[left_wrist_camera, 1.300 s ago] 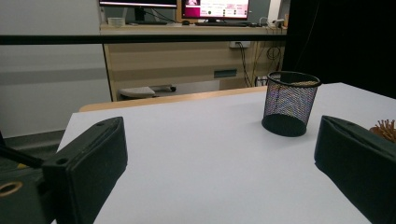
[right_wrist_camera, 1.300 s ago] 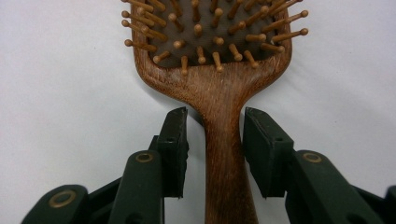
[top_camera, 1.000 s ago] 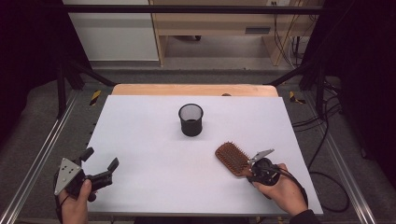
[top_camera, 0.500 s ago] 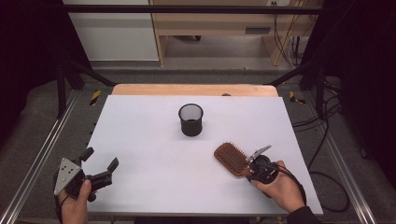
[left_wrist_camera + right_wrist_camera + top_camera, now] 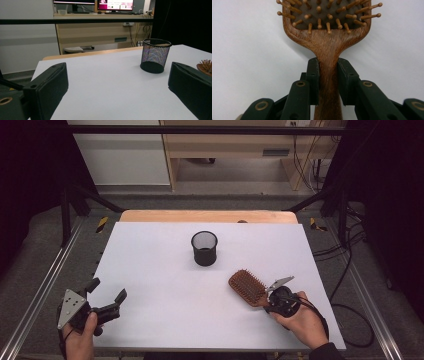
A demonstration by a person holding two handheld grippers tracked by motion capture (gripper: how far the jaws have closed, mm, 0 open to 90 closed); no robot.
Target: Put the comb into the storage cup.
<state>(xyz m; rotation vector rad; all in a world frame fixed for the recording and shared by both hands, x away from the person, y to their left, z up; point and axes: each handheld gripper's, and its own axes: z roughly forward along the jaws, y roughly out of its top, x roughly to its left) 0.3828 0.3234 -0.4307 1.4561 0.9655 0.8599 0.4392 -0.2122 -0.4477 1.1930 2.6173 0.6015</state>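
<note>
Wooden hairbrush (image 5: 247,286) near the table's (image 5: 150,260) right edge, handle pinched by the right gripper (image 5: 328,75), could pivot and slip if lifted; left gripper (image 5: 107,296) spread, empty.

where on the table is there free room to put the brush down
Bare white table runs wide between the left gripper and the mesh cup; the strip behind the cup and the near middle are free too. The only busy patch is near right, where the right gripper clamps the hairbrush.

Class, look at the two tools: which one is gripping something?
The right tool, at the high view's right: its jaws clamp the wooden hairbrush by its handle. The left tool stands open over bare table.
</note>
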